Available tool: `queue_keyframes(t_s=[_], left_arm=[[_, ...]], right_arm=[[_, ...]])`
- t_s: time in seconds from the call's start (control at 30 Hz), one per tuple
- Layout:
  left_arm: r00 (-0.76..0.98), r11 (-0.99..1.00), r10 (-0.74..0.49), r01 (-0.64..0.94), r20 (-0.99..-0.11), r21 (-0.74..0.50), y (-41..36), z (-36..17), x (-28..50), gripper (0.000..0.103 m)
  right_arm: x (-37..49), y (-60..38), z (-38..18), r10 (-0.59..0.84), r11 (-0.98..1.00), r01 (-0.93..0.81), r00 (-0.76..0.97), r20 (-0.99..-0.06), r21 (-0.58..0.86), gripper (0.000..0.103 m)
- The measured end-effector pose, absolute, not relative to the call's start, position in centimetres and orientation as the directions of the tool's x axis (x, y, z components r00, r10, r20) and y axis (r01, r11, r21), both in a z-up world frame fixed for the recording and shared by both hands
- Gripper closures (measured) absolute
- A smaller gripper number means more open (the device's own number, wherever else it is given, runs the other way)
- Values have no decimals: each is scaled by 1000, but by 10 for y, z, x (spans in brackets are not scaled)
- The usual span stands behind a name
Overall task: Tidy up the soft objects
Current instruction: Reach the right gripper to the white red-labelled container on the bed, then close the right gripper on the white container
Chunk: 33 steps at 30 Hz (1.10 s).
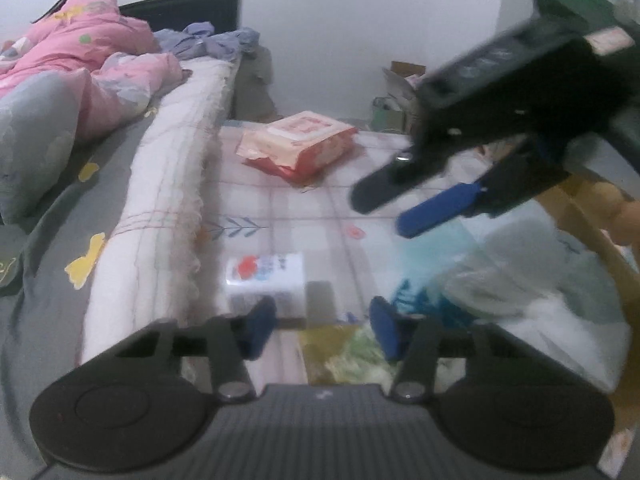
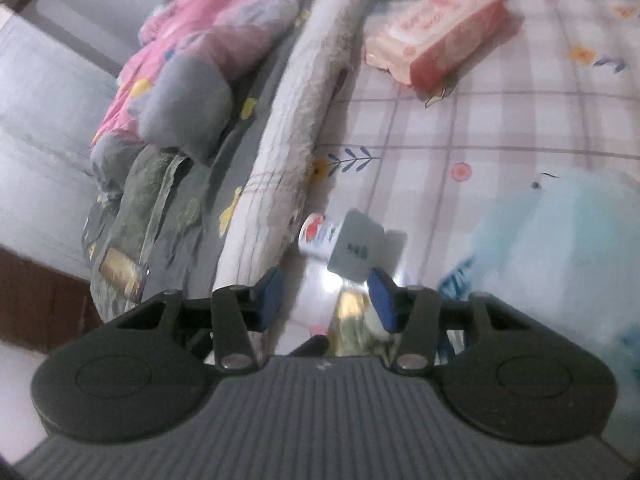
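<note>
No wording can be read in either view. The white tissue pack [image 1: 265,280] carries a red and blue printed mark on its top face, too blurred to make out. Its grey end face [image 2: 356,251] shows a few small dark characters, also illegible. The pink wet-wipes pack [image 1: 302,140] bears red print on its label, smeared beyond reading.

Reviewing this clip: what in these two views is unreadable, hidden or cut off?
- Small white tissue pack: print blurred in both views.
- Yellow-green item: left wrist view, its near end hidden behind the left hand-held gripper; identity unclear.
- Pale blue bag: right wrist view, blurred and cut off at the right edge.
- Pink tissue pack: label smeared by motion blur.
</note>
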<state>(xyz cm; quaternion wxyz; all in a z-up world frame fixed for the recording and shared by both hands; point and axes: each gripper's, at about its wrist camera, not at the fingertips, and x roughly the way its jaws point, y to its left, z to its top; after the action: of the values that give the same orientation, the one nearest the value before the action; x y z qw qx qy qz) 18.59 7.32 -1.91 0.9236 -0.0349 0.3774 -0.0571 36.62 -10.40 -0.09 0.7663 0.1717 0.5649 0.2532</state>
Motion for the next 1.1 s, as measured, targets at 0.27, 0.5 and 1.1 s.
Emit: queue_keyframes(t_s=[0.27, 0.5, 1.1], left_arm=[[672, 991, -105, 10, -733, -133, 77, -43, 217, 76], [642, 990, -114, 9, -758, -141, 72, -57, 223, 93], [681, 953, -207, -21, -703, -301, 108, -38, 226, 102]], right_arm=[[438, -90, -61, 584, 811, -123, 189, -789, 571, 66], [455, -88, -109, 653, 757, -61, 128, -747, 651, 66], [436, -71, -98, 726, 687, -99, 77, -683, 720, 65]])
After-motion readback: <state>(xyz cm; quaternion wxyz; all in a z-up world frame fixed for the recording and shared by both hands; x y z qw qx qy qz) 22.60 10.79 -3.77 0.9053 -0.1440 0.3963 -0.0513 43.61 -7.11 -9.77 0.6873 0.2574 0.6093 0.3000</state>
